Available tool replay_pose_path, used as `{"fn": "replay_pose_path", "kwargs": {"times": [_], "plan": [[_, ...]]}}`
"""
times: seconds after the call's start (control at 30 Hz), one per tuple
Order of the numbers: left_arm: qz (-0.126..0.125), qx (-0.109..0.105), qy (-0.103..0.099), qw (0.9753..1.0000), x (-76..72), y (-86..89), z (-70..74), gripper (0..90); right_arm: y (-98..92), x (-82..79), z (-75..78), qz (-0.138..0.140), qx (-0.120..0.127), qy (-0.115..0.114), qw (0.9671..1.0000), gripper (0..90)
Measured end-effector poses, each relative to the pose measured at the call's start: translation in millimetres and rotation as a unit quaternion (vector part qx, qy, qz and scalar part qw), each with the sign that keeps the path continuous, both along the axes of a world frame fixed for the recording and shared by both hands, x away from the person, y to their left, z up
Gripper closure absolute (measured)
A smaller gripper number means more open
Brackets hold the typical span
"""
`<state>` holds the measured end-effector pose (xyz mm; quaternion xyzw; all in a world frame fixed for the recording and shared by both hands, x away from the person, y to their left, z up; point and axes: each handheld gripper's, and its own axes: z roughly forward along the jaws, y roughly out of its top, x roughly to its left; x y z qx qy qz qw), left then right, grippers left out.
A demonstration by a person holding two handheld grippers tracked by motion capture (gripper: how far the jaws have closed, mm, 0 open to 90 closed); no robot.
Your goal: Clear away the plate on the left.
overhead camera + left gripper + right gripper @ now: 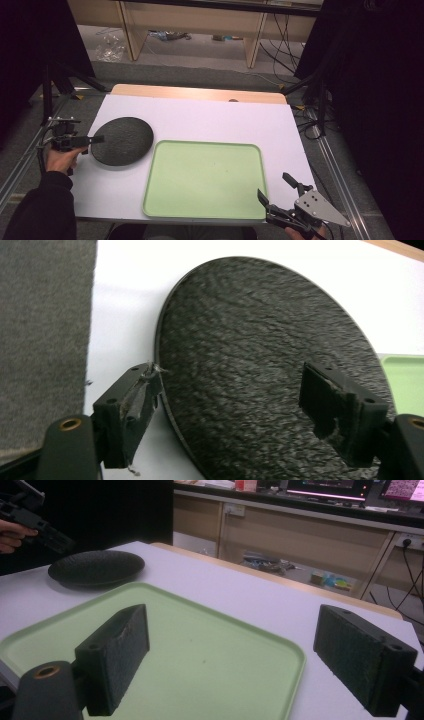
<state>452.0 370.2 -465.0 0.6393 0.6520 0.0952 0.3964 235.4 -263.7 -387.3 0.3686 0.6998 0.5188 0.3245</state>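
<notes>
A round black textured plate (122,141) lies on the white table cover, left of a light green tray (205,180) with nothing on it. My left gripper (95,139) is at the plate's left rim. In the left gripper view it (232,377) stands open: one jaw is at the rim of the plate (260,355) and the other is over its surface. My right gripper (274,186) is open at the tray's near right corner. In the right gripper view it (232,625) has nothing between its jaws, with the tray (200,645) and the plate (95,567) beyond.
The white cover (210,120) spans the table, with a strip of wood (200,93) at the far edge. Metal rails (330,155) run along both sides. Wooden shelving (190,20) and loose cables (285,45) lie beyond on the grey floor.
</notes>
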Motion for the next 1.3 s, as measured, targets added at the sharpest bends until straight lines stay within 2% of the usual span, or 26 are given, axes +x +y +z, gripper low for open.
{"fn": "replay_pose_path", "kwargs": {"times": [0.13, 0.27, 0.4, 0.6, 0.77, 0.83, 0.87, 0.97, 1.03, 1.1, 1.13, 1.23, 1.3], "plan": [[0.012, -0.017, 0.015, 0.9997, 1.5, 7.0, -6.1, 28.0, 0.0, 0.2, -0.2, 0.000, -0.001, 0.001, 1.0000, 15.4], [0.016, -0.018, 0.033, 0.9992, 2.8, 7.2, -8.1, 30.4, 0.3, -0.2, 0.0, 0.001, -0.002, 0.002, 1.0000, 15.3], [0.015, -0.008, 0.054, 0.9984, 4.8, 5.7, -11.2, 33.8, 0.2, -0.3, 0.0, 0.001, -0.002, 0.000, 1.0000, 15.3], [0.015, -0.012, 0.069, 0.9974, 7.4, 3.2, -14.7, 41.6, 1.6, 0.4, -0.8, 0.004, 0.003, -0.003, 1.0000, 15.4], [0.016, -0.029, 0.087, 0.9957, 11.0, 0.5, -18.8, 48.5, 1.9, 0.7, -1.0, 0.005, 0.004, -0.004, 1.0000, 15.4], [0.024, -0.036, 0.091, 0.9949, 11.5, 0.8, -18.6, 49.6, 1.5, -0.2, -0.5, 0.002, -0.003, -0.004, 1.0000, 15.4], [0.027, -0.040, 0.089, 0.9949, 11.3, 1.8, -19.6, 50.4, 1.4, -0.3, -0.5, 0.001, -0.005, -0.003, 1.0000, 15.4], [0.035, -0.030, 0.093, 0.9945, 10.9, 3.2, -19.3, 59.3, 2.0, -0.4, -0.6, 0.002, -0.006, -0.002, 1.0000, 15.4], [0.038, -0.037, 0.091, 0.9944, 10.3, 5.0, -20.2, 62.0, 1.0, 0.7, -0.2, 0.004, -0.014, -0.013, 0.9998, 15.4], [0.045, -0.043, 0.090, 0.9940, 9.4, 6.2, -20.0, 63.9, 2.3, 0.0, -0.4, 0.003, -0.008, -0.005, 0.9999, 15.4], [0.054, -0.048, 0.086, 0.9937, 9.2, 6.0, -19.7, 65.0, 2.3, 0.0, -0.3, 0.004, -0.009, -0.004, 0.9999, 15.4], [0.056, -0.042, 0.077, 0.9945, 7.7, 5.6, -14.1, 68.5, 2.7, 0.4, -0.6, 0.004, -0.009, -0.003, 0.9999, 15.4], [0.060, -0.048, 0.066, 0.9949, 6.6, 5.3, -11.1, 69.5, 3.0, 0.3, -0.5, 0.005, -0.010, -0.001, 0.9999, 15.4]]}}
